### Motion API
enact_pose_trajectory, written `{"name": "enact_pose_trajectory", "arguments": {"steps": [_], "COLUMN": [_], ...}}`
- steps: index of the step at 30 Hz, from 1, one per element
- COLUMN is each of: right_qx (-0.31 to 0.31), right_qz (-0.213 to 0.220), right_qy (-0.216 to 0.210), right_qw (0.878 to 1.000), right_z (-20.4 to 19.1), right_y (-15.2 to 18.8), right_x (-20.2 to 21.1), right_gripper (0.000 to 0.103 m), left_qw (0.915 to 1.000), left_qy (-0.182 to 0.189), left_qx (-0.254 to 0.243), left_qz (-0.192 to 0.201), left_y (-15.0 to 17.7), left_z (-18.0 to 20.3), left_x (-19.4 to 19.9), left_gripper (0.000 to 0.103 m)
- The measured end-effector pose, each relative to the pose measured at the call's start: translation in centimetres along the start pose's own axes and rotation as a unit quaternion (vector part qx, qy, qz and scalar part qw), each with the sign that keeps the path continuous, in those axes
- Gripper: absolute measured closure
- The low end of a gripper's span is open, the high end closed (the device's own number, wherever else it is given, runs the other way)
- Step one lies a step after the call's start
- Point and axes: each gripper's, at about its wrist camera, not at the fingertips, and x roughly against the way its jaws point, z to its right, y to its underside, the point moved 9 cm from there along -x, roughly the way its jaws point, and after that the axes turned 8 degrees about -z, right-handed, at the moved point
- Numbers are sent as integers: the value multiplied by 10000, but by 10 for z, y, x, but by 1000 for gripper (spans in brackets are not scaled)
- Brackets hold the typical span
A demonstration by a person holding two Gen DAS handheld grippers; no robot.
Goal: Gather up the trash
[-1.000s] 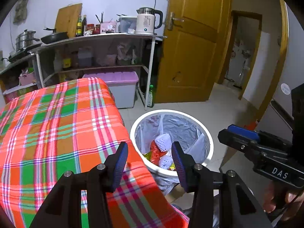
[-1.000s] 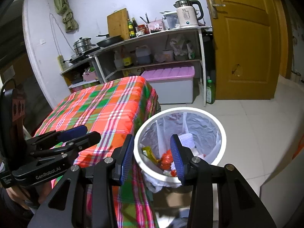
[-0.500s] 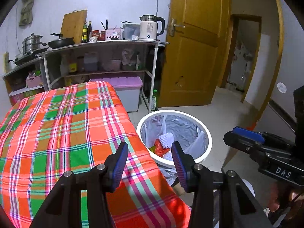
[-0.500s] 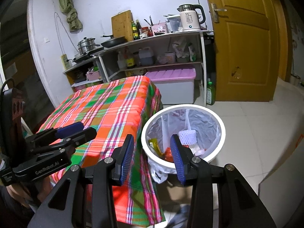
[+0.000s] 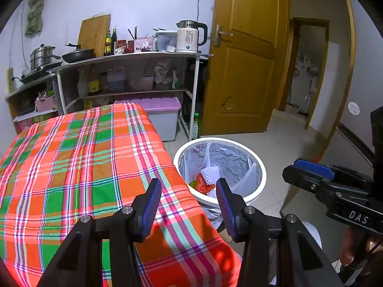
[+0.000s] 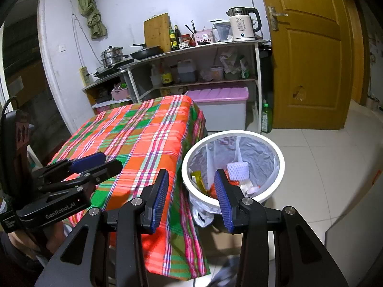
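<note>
While both fingers spread, empty | trash bin [image 6: 278,160] contents half-hidden (liner folds) | tablecloth [image 5: 71,162] cut off

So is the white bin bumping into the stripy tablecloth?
Cannot tell. In the right wrist view the bin sits right beside the tablecloth, but no gap or contact shows plainly.

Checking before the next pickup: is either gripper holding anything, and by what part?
Nothing is held. The left gripper and right gripper are both open and empty.
</note>
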Motion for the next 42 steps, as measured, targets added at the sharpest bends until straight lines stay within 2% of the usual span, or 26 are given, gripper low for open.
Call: {"name": "enact_pose_trajectory", "arguments": {"steps": [42], "right_qx": [-6], "right_qz": [-56], "right_qy": [-4], "right_qw": [10000], "right_z": [0], "right_y": [4], "right_x": [0], "right_gripper": [62], "left_qw": [10000], "left_qy": [-53], "left_qx": [-16], "left_qz": [-55], "left_y": [6], "left_z": [0], "left_x": [-1], "left_gripper": [56]}}
